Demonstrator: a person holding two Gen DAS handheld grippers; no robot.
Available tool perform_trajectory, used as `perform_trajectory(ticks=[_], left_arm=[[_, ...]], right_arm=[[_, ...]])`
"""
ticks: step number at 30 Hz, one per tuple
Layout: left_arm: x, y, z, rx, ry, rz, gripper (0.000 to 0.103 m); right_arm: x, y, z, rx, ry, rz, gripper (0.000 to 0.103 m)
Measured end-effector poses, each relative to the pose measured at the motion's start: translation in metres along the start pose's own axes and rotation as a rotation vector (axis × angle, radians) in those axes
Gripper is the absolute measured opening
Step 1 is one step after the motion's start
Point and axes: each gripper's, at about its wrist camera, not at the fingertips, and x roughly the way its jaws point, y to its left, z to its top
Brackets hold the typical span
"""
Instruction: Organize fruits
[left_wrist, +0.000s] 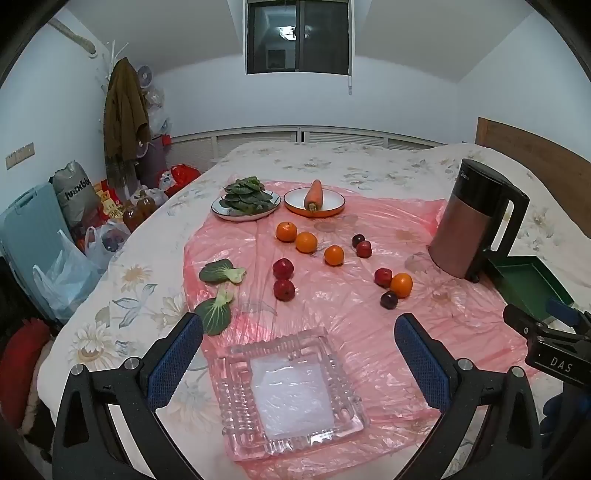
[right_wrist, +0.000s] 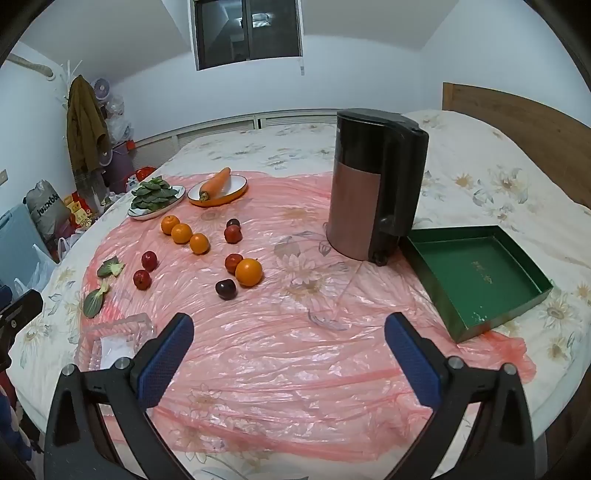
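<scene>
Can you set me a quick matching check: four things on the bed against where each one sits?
Things:
1. carrot
2. leafy greens
3. green box
4. glass tray

Places:
A. beside the kettle
B. on the white plate
C. in the orange-rimmed dish
D. nearest the left gripper

Pairs: 1-C, 2-B, 3-A, 4-D

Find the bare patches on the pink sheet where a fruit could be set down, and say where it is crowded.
Free: the sheet between the glass tray, the green box and the kettle, ahead of the right tool. Crowded: the middle, around the oranges and plums.
</scene>
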Motion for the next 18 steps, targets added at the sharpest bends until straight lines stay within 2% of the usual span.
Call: perform_trajectory(ticks=[18], left_arm=[[0.0017,-0.0030,-0.0040,-0.008,0.010,-0.007,0.102]], right_arm=[[-0.0048,0.0020,0.0010,-0.002,-0.001,0.000,0.103]])
